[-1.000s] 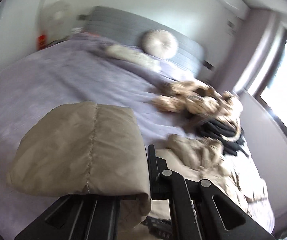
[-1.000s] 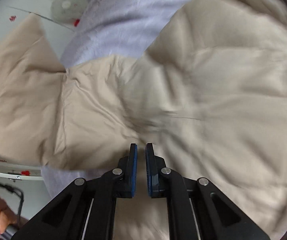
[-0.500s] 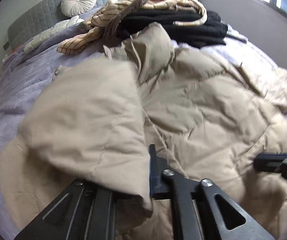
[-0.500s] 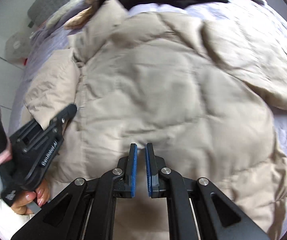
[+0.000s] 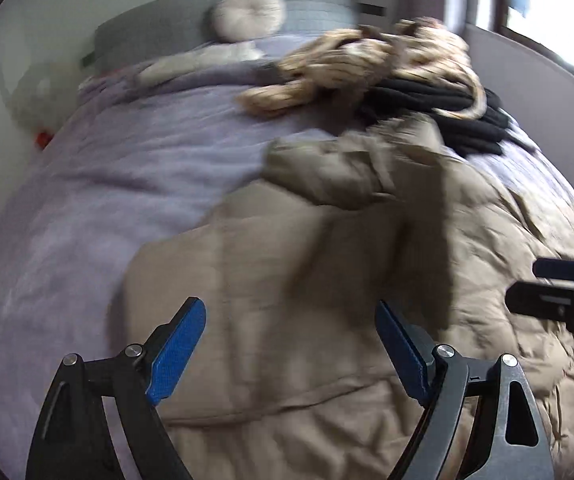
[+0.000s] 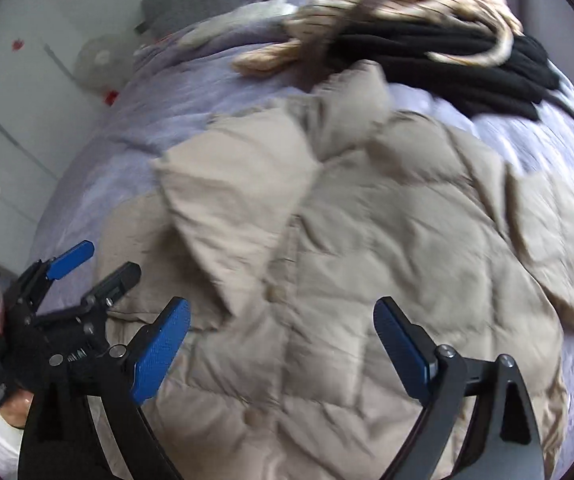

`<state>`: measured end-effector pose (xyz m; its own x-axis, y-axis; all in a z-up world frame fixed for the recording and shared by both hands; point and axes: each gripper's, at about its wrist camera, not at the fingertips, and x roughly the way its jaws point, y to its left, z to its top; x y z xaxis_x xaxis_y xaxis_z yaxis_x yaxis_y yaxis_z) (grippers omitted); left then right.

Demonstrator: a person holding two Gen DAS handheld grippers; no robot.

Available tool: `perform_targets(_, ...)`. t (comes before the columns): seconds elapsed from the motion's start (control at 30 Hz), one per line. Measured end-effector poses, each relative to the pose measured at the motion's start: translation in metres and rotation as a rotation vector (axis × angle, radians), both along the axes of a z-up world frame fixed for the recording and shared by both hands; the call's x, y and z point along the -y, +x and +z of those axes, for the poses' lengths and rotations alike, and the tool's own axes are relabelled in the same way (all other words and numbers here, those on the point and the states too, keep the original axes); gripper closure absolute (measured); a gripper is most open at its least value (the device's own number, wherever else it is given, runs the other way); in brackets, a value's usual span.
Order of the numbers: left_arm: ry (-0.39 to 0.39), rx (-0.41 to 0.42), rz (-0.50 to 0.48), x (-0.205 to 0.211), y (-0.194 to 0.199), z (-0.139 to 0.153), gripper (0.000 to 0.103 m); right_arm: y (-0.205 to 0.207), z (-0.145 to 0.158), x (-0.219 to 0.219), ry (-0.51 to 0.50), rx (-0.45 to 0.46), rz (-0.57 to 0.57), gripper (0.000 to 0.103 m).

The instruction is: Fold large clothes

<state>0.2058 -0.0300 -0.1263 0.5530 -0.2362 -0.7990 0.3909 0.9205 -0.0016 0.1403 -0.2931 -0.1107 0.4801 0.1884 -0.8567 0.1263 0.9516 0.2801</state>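
Half a second ago the left gripper [image 5: 291, 344] was clamped on the sleeve [image 6: 239, 208]; its jaws now gape wide, empty. The sleeve lies folded across the jacket [image 6: 387, 272] toward 10 o'clock. The right gripper [image 6: 281, 344], nearly closed before, has spread wide too.

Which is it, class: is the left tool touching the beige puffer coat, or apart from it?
Cannot tell. In the left wrist view the left tool is wide open over the beige puffer coat, gripping nothing, but motion blur hides any gap or contact.
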Motion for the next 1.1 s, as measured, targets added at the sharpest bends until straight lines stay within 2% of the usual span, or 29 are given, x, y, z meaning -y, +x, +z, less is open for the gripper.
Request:
perform_targets(0.1,-0.015,-0.055,0.118,-0.035,0.023,-0.008,0.016,0.03,-0.006,-0.023,-0.013,0.007,0.012,0.008)
perform_targets(0.17,-0.065,-0.098,0.186,-0.06,0.041,-0.015,0.016,0.057,-0.006,-0.035,-0.058,0.022,0.002,0.011)
perform_targets(0.2,-0.096,-0.122,0.221,-0.073,0.05,-0.017,0.016,0.068,-0.008,-0.035,-0.087,0.026,-0.02,0.025)
perform_targets(0.23,-0.117,-0.138,0.24,-0.081,0.055,-0.019,0.016,0.069,-0.008,-0.033,-0.1,0.031,-0.045,0.044)
perform_targets(0.27,-0.159,-0.172,0.262,-0.092,0.066,-0.024,0.016,0.075,-0.012,-0.026,-0.094,0.02,-0.073,0.096)
perform_targets(0.3,-0.204,-0.203,0.285,-0.103,0.076,-0.029,0.016,0.075,-0.016,-0.016,-0.08,-0.001,-0.122,0.097)
perform_targets(0.33,-0.242,-0.232,0.301,-0.11,0.085,-0.034,0.016,0.056,-0.017,-0.001,-0.052,-0.003,-0.157,0.097)
perform_targets(0.43,-0.351,-0.348,0.301,-0.126,0.11,-0.054,0.016,0.031,-0.031,0.032,-0.024,-0.028,-0.238,0.098)
perform_targets(0.53,-0.46,-0.505,0.254,-0.124,0.134,-0.088,0.016,0.0,-0.054,0.055,0.007,-0.105,-0.279,0.098)
perform_targets(0.6,-0.521,-0.583,0.246,-0.116,0.148,-0.108,0.016,-0.011,-0.064,0.06,0.034,-0.122,-0.286,0.098)
perform_targets(0.63,-0.536,-0.579,0.247,-0.113,0.149,-0.109,0.028,-0.012,-0.065,0.061,0.034,-0.118,-0.281,0.098)
perform_targets(0.67,-0.569,-0.547,0.232,-0.108,0.149,-0.105,0.062,-0.013,-0.065,0.06,0.032,-0.113,-0.275,0.098)
perform_targets(0.73,-0.574,-0.503,0.202,-0.097,0.144,-0.092,0.075,-0.015,-0.064,0.058,0.034,-0.111,-0.274,0.098)
perform_targets(0.77,-0.55,-0.441,0.167,-0.091,0.139,-0.079,0.082,-0.013,-0.065,0.059,0.038,-0.111,-0.277,0.098)
perform_targets(0.83,-0.507,-0.325,0.092,-0.087,0.13,-0.052,0.082,-0.013,-0.064,0.058,0.043,-0.11,-0.281,0.098)
perform_targets(0.93,-0.471,-0.261,0.072,-0.097,0.134,-0.042,0.082,-0.004,-0.063,0.049,0.051,-0.084,-0.262,0.098)
perform_targets(1.1,-0.398,-0.339,0.196,-0.118,0.153,-0.092,0.082,0.022,-0.075,0.03,0.037,-0.06,-0.233,0.098)
